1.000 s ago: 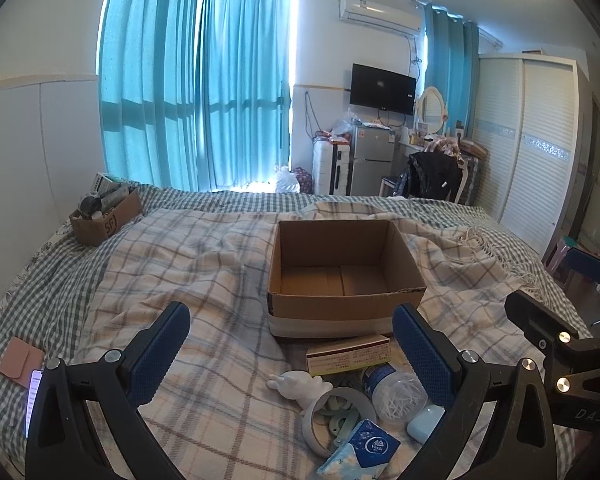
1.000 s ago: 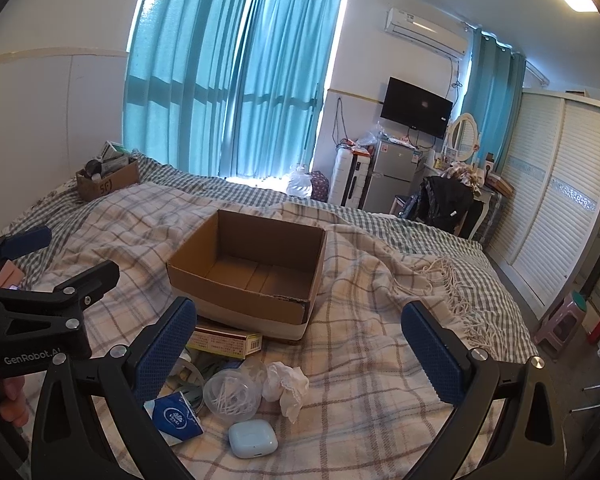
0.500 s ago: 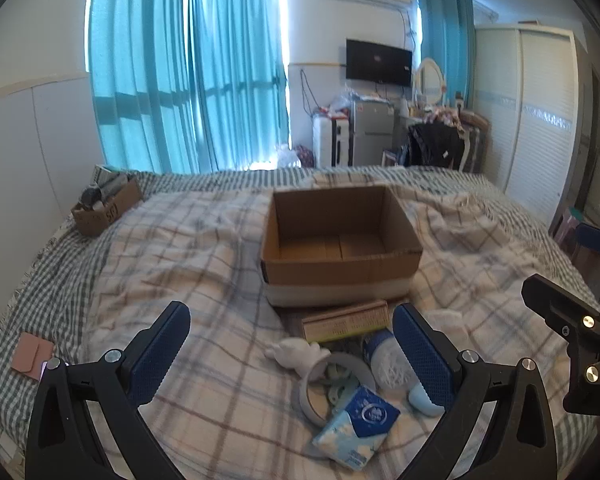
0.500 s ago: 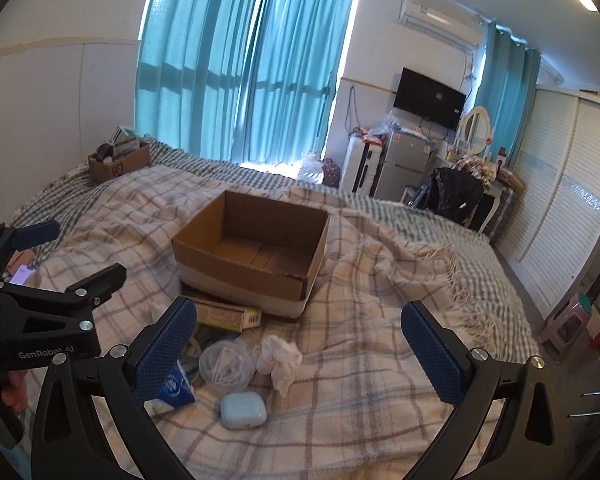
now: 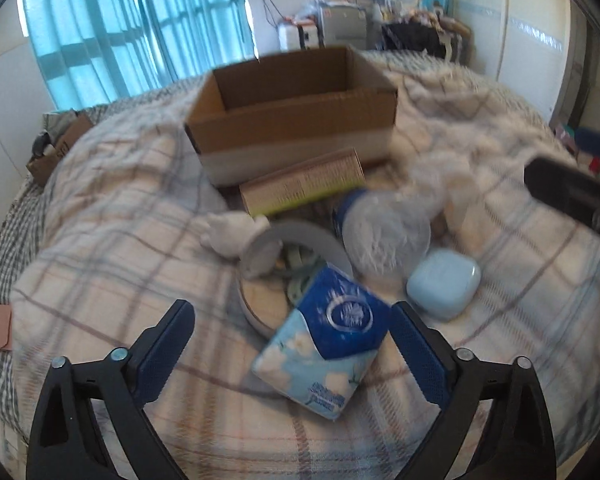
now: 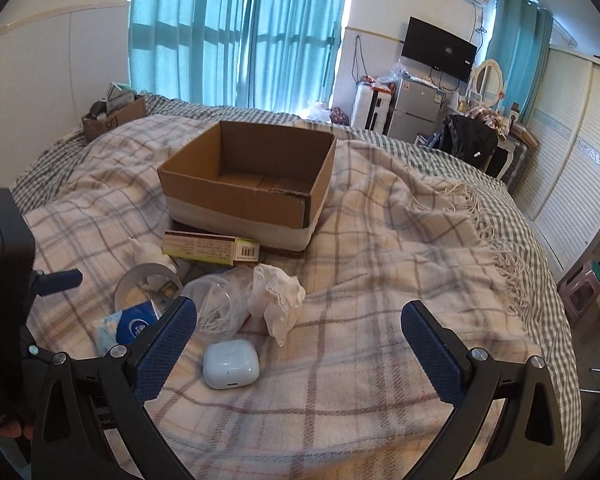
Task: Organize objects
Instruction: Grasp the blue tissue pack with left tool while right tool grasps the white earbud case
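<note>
Plaid blanket [image 6: 380, 248] covers the bed. Open cardboard box [image 6: 252, 184] sits mid-blanket, nothing visible inside. Clutter lies on the near side of the box: flat carton [image 6: 210, 246] touching its base, then tape roll [image 5: 268, 252], clear plastic tub [image 5: 384, 236], crumpled white cloth [image 6: 278, 292], tissue pack [image 5: 332, 340], pale blue earbud case [image 6: 230, 364] nearest. Left gripper [image 5: 292, 352] spread wide, holding nothing, low over the tissue pack, which lies between its fingers. Right gripper [image 6: 300, 344] wide open, holding nothing, hovering right of the case.
</note>
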Demonstrator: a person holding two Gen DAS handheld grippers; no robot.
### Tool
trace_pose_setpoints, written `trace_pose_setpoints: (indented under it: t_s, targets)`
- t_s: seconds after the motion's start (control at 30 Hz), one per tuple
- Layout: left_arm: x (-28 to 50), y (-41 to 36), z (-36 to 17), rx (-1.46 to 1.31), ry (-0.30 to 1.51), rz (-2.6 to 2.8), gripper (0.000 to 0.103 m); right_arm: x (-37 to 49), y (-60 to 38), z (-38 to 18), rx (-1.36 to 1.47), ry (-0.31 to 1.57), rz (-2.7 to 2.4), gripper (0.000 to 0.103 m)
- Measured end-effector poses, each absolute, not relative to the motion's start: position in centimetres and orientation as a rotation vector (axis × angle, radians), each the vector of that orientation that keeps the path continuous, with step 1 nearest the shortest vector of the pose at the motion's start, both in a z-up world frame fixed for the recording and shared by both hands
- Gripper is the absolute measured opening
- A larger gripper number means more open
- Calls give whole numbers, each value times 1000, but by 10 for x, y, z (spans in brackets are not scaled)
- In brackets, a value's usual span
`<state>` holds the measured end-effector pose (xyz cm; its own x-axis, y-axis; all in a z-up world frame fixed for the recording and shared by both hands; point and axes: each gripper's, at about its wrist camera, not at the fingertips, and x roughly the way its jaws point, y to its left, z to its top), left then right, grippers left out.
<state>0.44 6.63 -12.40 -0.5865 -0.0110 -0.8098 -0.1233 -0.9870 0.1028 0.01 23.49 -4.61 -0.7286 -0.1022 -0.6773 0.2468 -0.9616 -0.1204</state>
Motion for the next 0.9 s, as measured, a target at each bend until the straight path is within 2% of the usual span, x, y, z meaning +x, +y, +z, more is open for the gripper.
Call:
trace_pose_setpoints:
  t_s: [0.03,0.1,0.13,0.23,0.27,0.3,0.4,0.53,0.7,0.83,0.9]
  targets:
    - [5,68,-128,-1408,237,2712,95,-1,235,-48,1065,301,-2738,103]
    - [6,73,-136,-1440,259,2657,74,-3,236,-51,1082,300,-2736,103]
    - [8,74,-138,-1451,258,2626,68,-3,235,-52,1087,300,-2733,103]
    - [16,79,-139,-1429,323,2636,58,-1,233,-52,1093,312,-2723,103]
    - [19,80,-136,-1420,336,2643,51,0,232,-51,1089,318,-2720,103]
    - [20,79,-130,-1404,329,2648,44,1,230,-50,1086,325,-2716,103]
    - [20,64,-109,-1355,217,2679,35,3,224,-49,1082,347,-2703,103]
    - [15,36,-90,-1290,196,2776,30,-1,212,-56,1112,363,-2679,102]
    - [4,11,-89,-1292,83,2779,29,-7,185,-85,1228,433,-2559,94]
    - [3,12,-88,-1269,81,2772,28,-14,173,-114,1349,504,-2479,77]
    - [4,15,-88,-1261,85,2763,28,-17,174,-125,1399,519,-2464,74]
